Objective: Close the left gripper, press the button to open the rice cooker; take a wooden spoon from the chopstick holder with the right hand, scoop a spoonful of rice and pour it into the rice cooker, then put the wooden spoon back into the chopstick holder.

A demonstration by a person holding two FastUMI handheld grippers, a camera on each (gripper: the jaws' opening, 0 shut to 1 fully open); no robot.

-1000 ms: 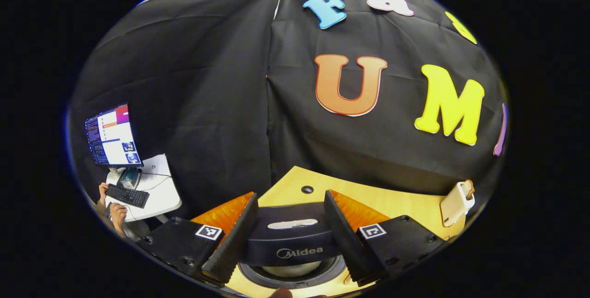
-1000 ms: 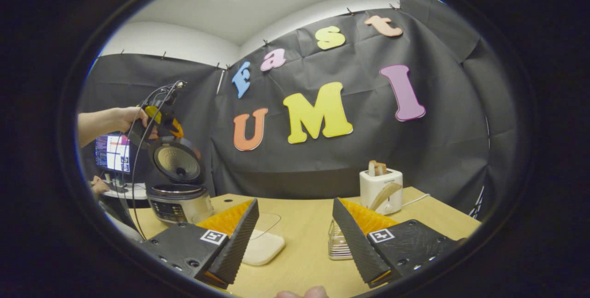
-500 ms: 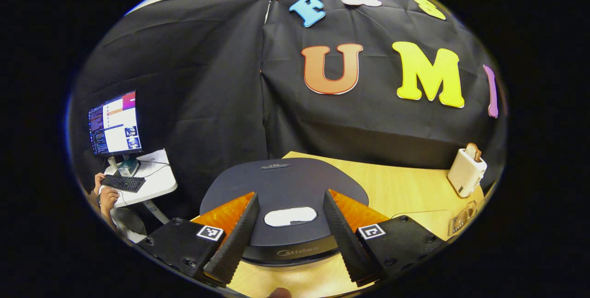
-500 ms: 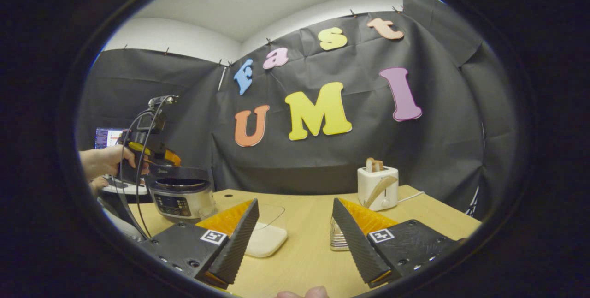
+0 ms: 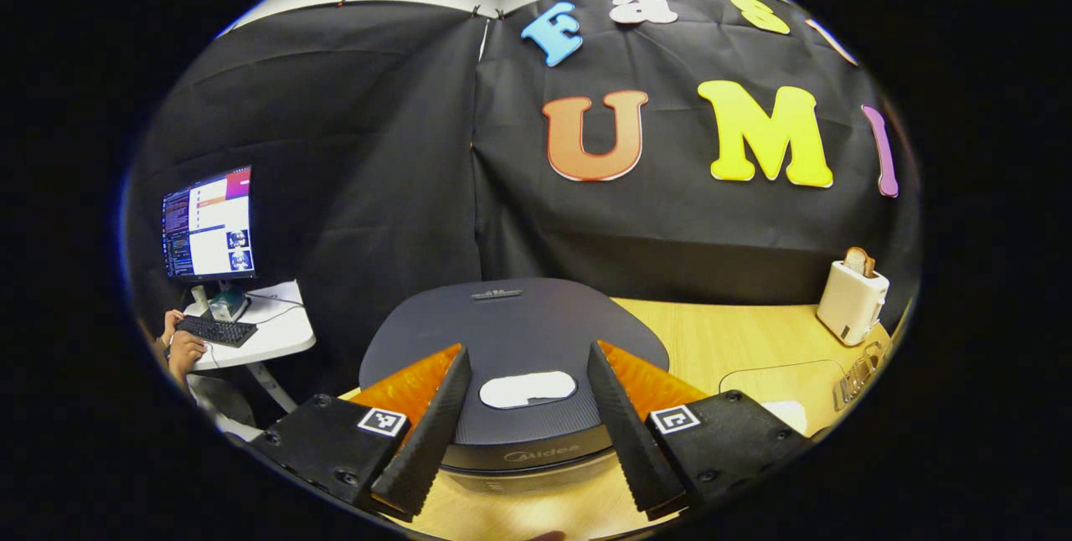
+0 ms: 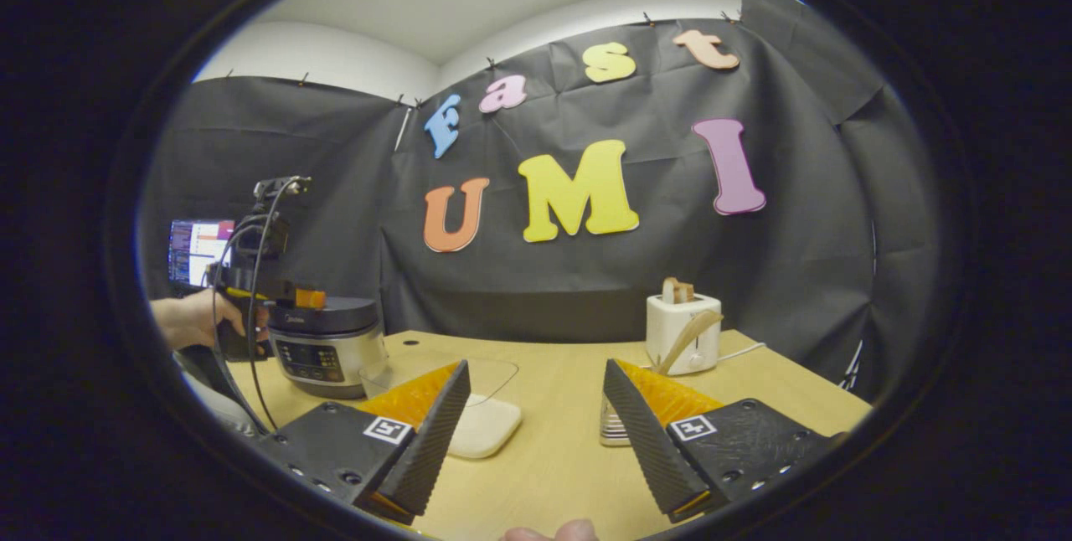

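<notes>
While the left tool (image 5: pixel 528 432) hangs just above the rice cooker (image 5: pixel 512 357), its two fingers stand wide apart with nothing held between them, one on either side of the pale oval button (image 5: pixel 528 389) on the dark lid. The lid lies flat and shut on the cooker body. Whether the fingers touch the lid cannot be told from the left gripper view.

Seen from the right gripper view, the rice cooker (image 6: pixel 327 344) sits at the far left end of the wooden bench (image 6: pixel 553 449), its control panel facing forward, and the left tool (image 6: pixel 306 299) rests over its lid, gripped by a hand (image 6: pixel 197 319) with cables looping up and down from it.

Over the near side of the bench the right tool (image 6: pixel 536 432) hovers, jaws spread wide and empty. Between and beyond its fingers lies a clear container of white rice (image 6: pixel 481 428), low and rounded, partly hidden behind the left finger. Just behind the right finger stands a clear ribbed chopstick holder (image 6: pixel 613 428), mostly hidden, and the pale wooden spoon (image 6: pixel 688 340) leans up from it toward the right. A white toaster (image 6: pixel 682 332) with bread in its slots stands farther back near the black cloth wall.

At the left of the left gripper view, a lit monitor (image 5: pixel 209 223) and a keyboard (image 5: pixel 213 330) sit on a small white desk (image 5: pixel 272 336), with a person's hand (image 5: pixel 180 348) at the keys.
</notes>
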